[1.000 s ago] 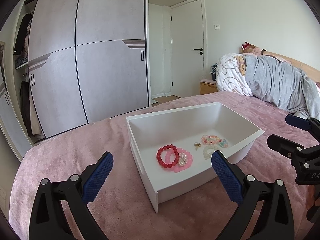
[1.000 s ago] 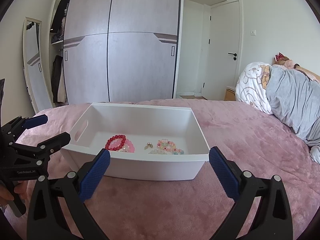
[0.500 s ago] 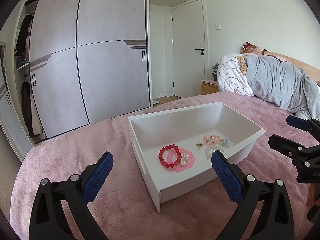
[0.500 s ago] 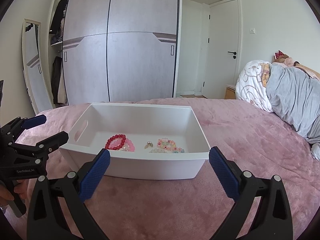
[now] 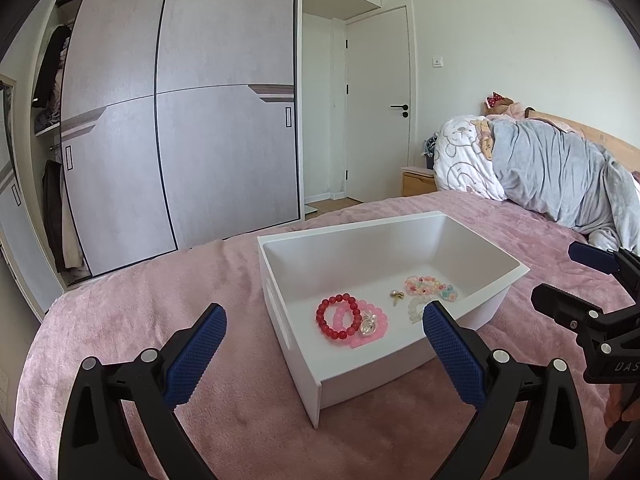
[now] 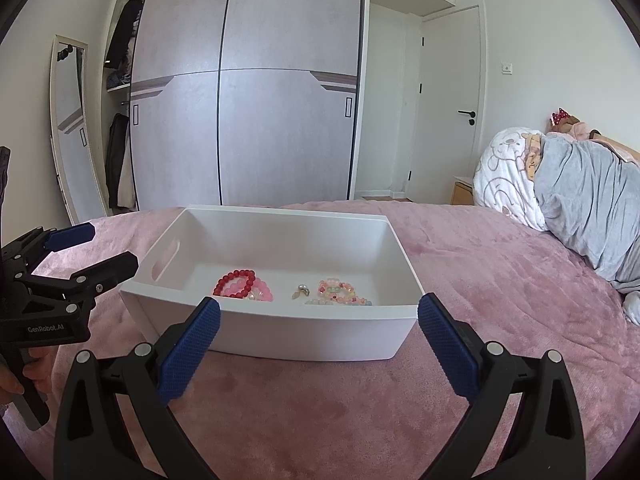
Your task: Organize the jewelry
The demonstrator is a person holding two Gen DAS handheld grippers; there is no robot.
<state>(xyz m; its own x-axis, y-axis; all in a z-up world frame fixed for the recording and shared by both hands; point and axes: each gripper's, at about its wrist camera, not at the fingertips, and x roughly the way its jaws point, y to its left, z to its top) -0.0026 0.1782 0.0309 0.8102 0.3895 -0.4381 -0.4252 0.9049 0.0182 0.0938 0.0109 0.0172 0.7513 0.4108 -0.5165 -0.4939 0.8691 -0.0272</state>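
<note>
Jewelry sits in a loose cluster on the floor of the white bin (image 5: 484,246), toward the wall nearest my grippers: a red bead bracelet (image 5: 337,316) overlapping a pink bead bracelet (image 5: 370,322), with a small clear, silvery piece (image 5: 367,324) lying on the pink one. Just to the right I see a small gold-and-pearl earring (image 5: 396,295), then a pastel bead bracelet (image 5: 430,286) and a pale whitish bracelet (image 5: 414,307) touching it. From my right wrist view the same pieces line up along the near wall, red bracelet (image 6: 235,282) left, pastel pile (image 6: 338,290) right. The bin has a handle slot (image 6: 166,258) in its left end and rests on the pink bedspread (image 5: 160,308). My left gripper (image 5: 322,350) hangs over the bedspread short of the bin's near corner, its blue pads spread wide and holding nothing. My right gripper (image 6: 319,346) faces the bin's long side, likewise spread and empty. Beyond the bed I can see a grey sliding wardrobe (image 5: 180,120), a white door (image 5: 378,104), a small wooden nightstand (image 5: 418,182), and a grey blanket (image 5: 560,176) heaped beside a white cartoon-print pillow (image 5: 464,160).
</note>
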